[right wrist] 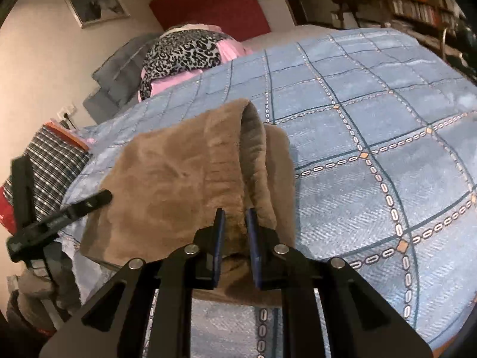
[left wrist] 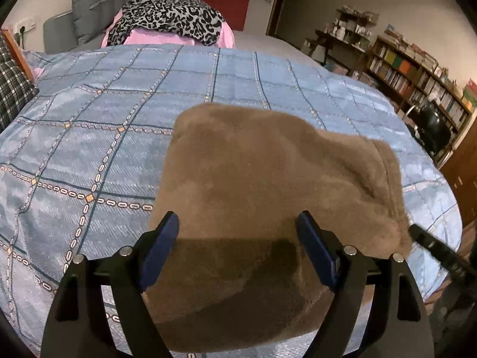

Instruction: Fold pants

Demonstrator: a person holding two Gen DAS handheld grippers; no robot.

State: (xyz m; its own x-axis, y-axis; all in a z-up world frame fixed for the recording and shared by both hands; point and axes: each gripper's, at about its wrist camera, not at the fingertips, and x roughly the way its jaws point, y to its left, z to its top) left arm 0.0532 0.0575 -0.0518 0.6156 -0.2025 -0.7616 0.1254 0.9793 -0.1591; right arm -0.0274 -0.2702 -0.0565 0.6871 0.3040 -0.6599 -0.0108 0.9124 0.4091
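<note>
The brown fleece pants (left wrist: 268, 185) lie folded into a thick bundle on the blue checked bedspread (left wrist: 89, 137). My left gripper (left wrist: 238, 226) is open, its blue fingers spread wide over the near end of the bundle. In the right wrist view the pants (right wrist: 173, 179) show a folded edge with an open hem at the top. My right gripper (right wrist: 235, 217) is closed on a fold of the pants at their near right edge. The other gripper shows in each view as a black bar (left wrist: 438, 247) (right wrist: 68, 211).
A leopard-print cloth (left wrist: 170, 15) on pink fabric (left wrist: 179, 40) lies at the far end of the bed. A plaid pillow (left wrist: 12, 89) is at the left. Bookshelves (left wrist: 417, 71) and a black chair (left wrist: 435, 128) stand to the right.
</note>
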